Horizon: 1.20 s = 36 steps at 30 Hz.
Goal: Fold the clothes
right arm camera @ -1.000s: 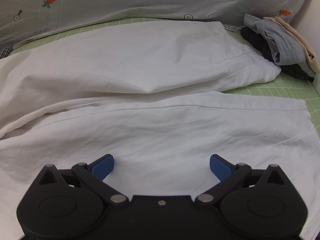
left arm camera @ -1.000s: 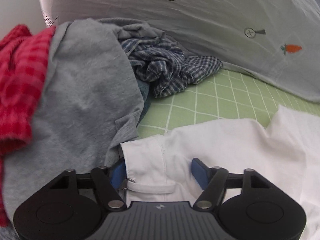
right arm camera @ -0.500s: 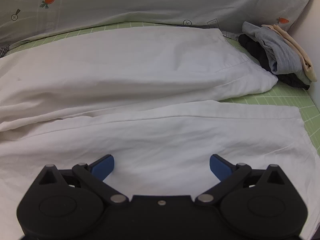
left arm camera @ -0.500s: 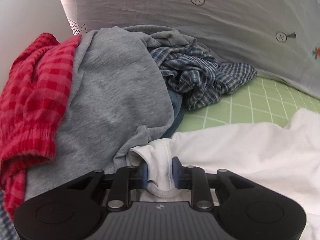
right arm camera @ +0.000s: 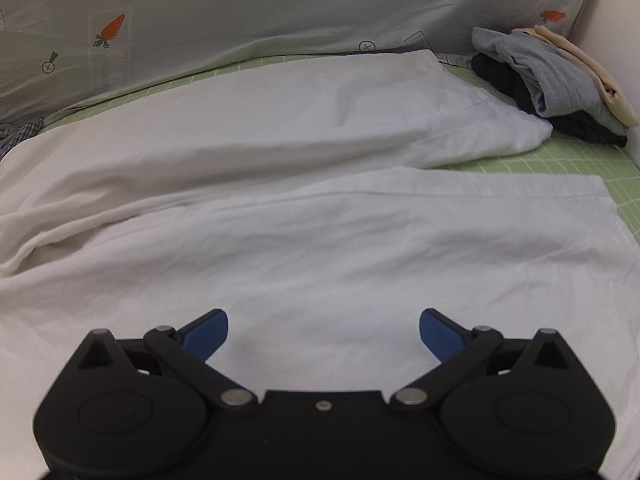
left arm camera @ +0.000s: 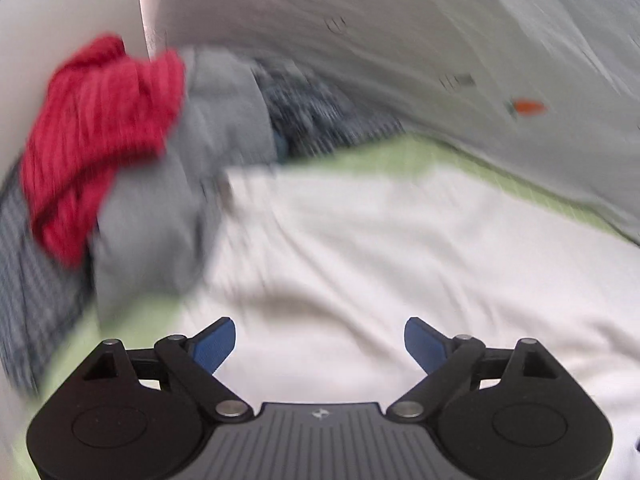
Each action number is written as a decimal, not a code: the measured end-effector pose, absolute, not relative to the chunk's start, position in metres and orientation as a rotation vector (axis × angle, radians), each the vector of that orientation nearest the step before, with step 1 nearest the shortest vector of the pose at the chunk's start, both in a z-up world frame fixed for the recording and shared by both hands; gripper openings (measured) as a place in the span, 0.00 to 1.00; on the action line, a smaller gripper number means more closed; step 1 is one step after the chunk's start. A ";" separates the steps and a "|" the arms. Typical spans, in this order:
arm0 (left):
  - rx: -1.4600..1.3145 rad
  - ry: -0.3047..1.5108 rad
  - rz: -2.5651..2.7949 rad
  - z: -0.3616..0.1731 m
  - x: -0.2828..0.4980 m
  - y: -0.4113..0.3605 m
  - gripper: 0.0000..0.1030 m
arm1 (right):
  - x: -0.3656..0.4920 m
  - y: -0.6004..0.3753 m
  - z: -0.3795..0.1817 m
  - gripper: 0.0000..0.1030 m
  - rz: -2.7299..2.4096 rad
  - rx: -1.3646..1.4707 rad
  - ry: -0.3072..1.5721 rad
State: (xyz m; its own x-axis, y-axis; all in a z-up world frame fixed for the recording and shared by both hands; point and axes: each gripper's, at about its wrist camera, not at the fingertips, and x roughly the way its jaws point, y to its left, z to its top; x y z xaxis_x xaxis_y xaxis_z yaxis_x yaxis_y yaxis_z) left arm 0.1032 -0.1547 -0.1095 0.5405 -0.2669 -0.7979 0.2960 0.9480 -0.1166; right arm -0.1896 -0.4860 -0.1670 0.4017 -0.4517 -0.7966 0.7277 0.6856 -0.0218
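Scene: white trousers [right arm camera: 320, 216] lie spread across a bed with a green grid sheet [right arm camera: 568, 160], a pale quilt with carrot prints [right arm camera: 240, 12] banked behind them.

Left gripper: the left gripper [left arm camera: 320, 340] hangs over the white cloth with its blue fingers [left arm camera: 214, 340] spread wide and nothing between them; it is released.

Right gripper: the right gripper [right arm camera: 323, 334] is likewise splayed and empty above the nearer trouser leg, not visibly touching it.

Why so laid out: the two legs run side by side toward the far right, apparently flattened so that one can be folded over the other; both grippers sit at one end of the garment, probably to take hold of an edge.

Unfolded pile: a red checked garment [left arm camera: 100, 140], a grey top [left arm camera: 168, 208] and a blue checked shirt [left arm camera: 320, 120] are heaped at the left, likely awaiting their turn.

Finished stack: a small stack of folded clothes [right arm camera: 548, 84] in black, grey and cream rests in the far right corner, just beside the far trouser leg's end.

Hard to make out: the left view is heavily blurred, so seams, waistband and the exact edge of the white cloth there cannot be read.

Cut off: the trousers' near edge is hidden beneath both gripper bodies, and the waist end runs out of the right view.
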 end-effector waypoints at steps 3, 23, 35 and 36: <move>0.029 1.011 -0.376 -0.122 0.062 -0.167 0.89 | -0.214 -0.487 -0.166 1.00 -0.758 0.342 0.881; 0.363 1.089 -0.439 -0.166 -0.100 -0.279 0.99 | -0.418 -0.580 -0.154 0.95 -0.749 0.809 0.687; 0.320 1.072 -0.410 -0.167 -0.103 -0.278 1.00 | -0.504 -0.609 -0.158 1.00 -0.856 0.911 0.427; 0.317 1.071 -0.409 -0.168 -0.103 -0.278 1.00 | -0.509 -0.612 -0.158 1.00 -0.876 0.908 0.416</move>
